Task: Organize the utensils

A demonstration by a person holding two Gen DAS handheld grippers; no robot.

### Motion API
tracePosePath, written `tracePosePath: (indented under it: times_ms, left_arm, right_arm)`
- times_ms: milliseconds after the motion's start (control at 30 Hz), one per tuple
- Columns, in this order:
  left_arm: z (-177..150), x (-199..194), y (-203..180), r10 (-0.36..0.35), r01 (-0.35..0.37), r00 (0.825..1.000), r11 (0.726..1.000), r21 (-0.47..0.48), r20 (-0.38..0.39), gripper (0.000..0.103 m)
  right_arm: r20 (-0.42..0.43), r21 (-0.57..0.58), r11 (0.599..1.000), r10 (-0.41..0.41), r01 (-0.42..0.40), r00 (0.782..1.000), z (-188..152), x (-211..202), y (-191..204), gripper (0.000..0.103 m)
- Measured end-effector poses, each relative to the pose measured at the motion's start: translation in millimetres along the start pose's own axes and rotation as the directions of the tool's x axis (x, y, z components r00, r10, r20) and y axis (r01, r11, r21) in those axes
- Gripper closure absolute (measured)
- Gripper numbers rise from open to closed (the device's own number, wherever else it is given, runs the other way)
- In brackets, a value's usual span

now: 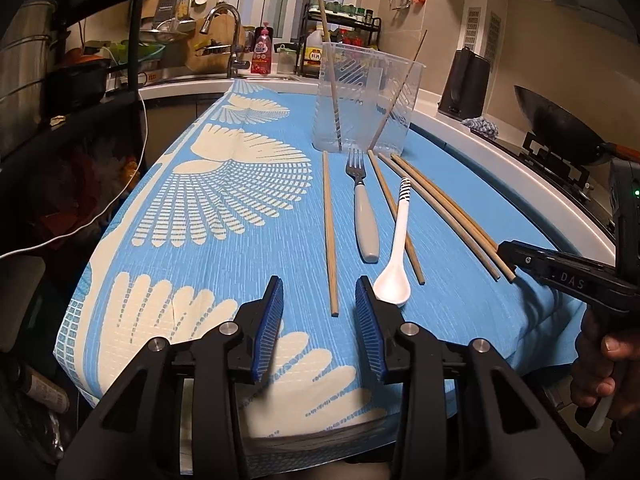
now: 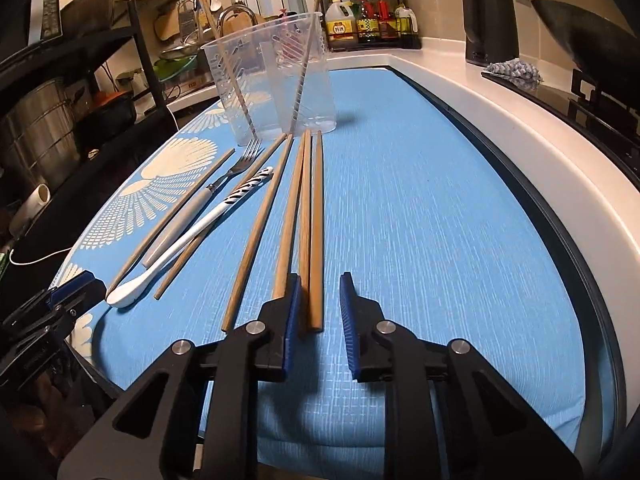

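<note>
A clear plastic cup (image 1: 366, 100) (image 2: 272, 84) stands on the blue cloth with two chopsticks leaning in it. In front of it lie several wooden chopsticks (image 1: 330, 232) (image 2: 316, 220), a grey-handled fork (image 1: 364, 208) (image 2: 200, 208) and a white spoon (image 1: 394, 256) (image 2: 184, 244) with a striped handle. My left gripper (image 1: 318, 312) is open, low over the cloth, near the end of one chopstick and the spoon bowl. My right gripper (image 2: 320, 312) (image 1: 516, 258) is open, its jaws around the near ends of two chopsticks.
The blue patterned cloth (image 1: 224, 184) (image 2: 420, 208) covers the counter. A sink and tap (image 1: 230, 40) are at the back left, a black kettle (image 2: 488, 20) and a wok (image 1: 560, 120) on the stove at the right, and a bottle rack (image 2: 368, 16) behind.
</note>
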State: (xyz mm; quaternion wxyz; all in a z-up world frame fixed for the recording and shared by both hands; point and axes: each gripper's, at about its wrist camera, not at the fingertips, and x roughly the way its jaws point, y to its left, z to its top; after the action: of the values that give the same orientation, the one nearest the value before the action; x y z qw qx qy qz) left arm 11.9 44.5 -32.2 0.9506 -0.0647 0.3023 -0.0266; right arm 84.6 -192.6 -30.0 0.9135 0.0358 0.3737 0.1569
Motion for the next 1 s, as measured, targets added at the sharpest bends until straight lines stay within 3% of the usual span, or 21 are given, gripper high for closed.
tracePosePath:
  times_ms: [200,367,700,800,933,1000]
  left_arm:
    - [2.1,1.6,-0.4,-0.001,0.001,1.000,1.000,-0.002,0.008,0.069]
    - [3.3,9.4,-1.0,0.011,-0.011,1.000,1.000,-0.002,-0.012,0.082]
    - [0.7,17.5,-15.0,0.050,-0.050,0.999,0.997,0.065,-0.002,0.082]
    - [0.6,18.6,-17.6,0.060,-0.061,0.998,0.995,0.077,0.006,0.083]
    - [1.8,20.4,-21.7,0.063,-0.064,0.998,0.993,0.095,0.008,0.098]
    - [2.7,20.2,-22.7,0.066,-0.066,0.998,0.993,0.103,0.003,0.098]
  right_arm:
    - [0.009,0.005,1.000,0.001,-0.001,1.000,2.6,-3.0,-3.5,0.083]
    - [0.006,0.021,1.000,-0.019,0.019,1.000,2.4,-3.5,-10.2,0.086]
    - [0.016,-0.031,0.997,-0.067,0.068,0.998,0.1,-2.8,-5.7,0.088]
    - [0.016,-0.033,0.997,-0.072,0.073,0.997,-0.1,-3.3,-5.3,0.096]
    - [0.013,-0.024,0.997,-0.069,0.069,0.998,-0.1,-5.0,-8.0,0.097]
    - [0.016,-0.019,0.997,-0.072,0.073,0.997,-1.9,-7.0,-9.9,0.097]
